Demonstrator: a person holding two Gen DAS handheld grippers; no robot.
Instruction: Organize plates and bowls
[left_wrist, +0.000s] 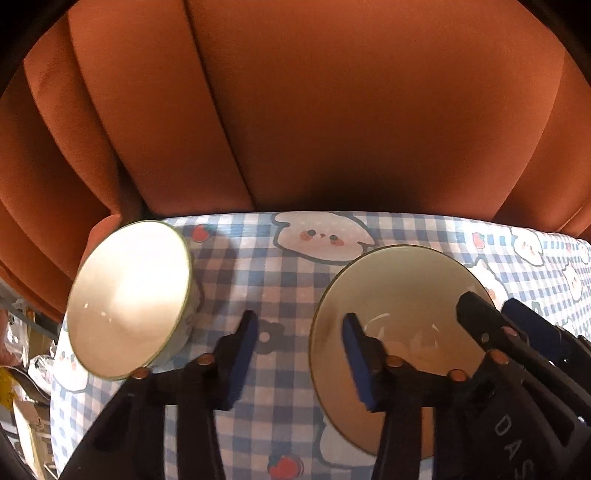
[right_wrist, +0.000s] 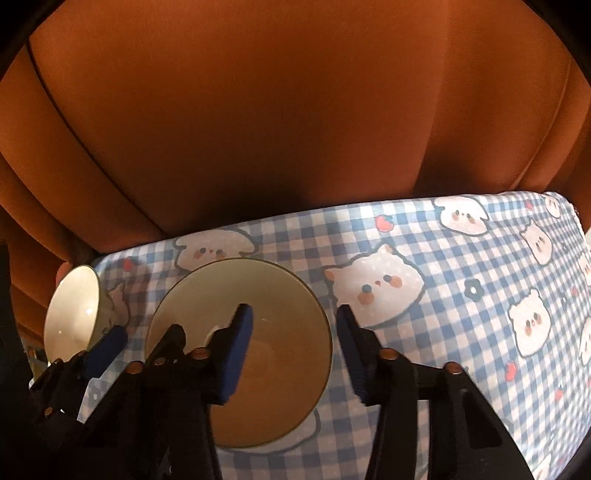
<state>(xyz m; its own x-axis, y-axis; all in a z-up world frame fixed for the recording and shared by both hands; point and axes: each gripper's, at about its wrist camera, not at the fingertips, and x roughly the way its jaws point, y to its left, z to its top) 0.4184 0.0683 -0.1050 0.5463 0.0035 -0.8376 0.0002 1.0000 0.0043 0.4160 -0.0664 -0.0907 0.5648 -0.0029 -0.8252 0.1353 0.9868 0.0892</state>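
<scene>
Blue-and-white checked tablecloth (left_wrist: 280, 291) with cartoon animal faces covers the table, and on it the two pieces of crockery sit well apart, so the organizing looks barely begun: nothing is stacked or nested yet. A cream bowl with a thin gold rim (left_wrist: 129, 299) sits near the cloth's far-left corner; fisheye distortion makes it hard to say whether it is upright or tipped. A wide, shallow cream bowl or deep plate with a gold rim (right_wrist: 236, 339) rests flat nearer the middle. The left gripper (left_wrist: 301, 354) hangs over the bare cloth between the two pieces, its blue-padded jaws parted with nothing between them, its right finger overlapping the shallow dish's left edge in the view. The right gripper (right_wrist: 295, 350) straddles the shallow dish's right rim, one pad over the inside and one outside, jaws apart and not visibly pressing on it. My reading is that a grasp of this rim is the step at hand, with stacking or nesting left to do. Orange upholstery (right_wrist: 295, 129) fills the background; clutter beyond the table's left edge is too small to identify, and the shallow dish's near edge hides behind the gripper bodies.
</scene>
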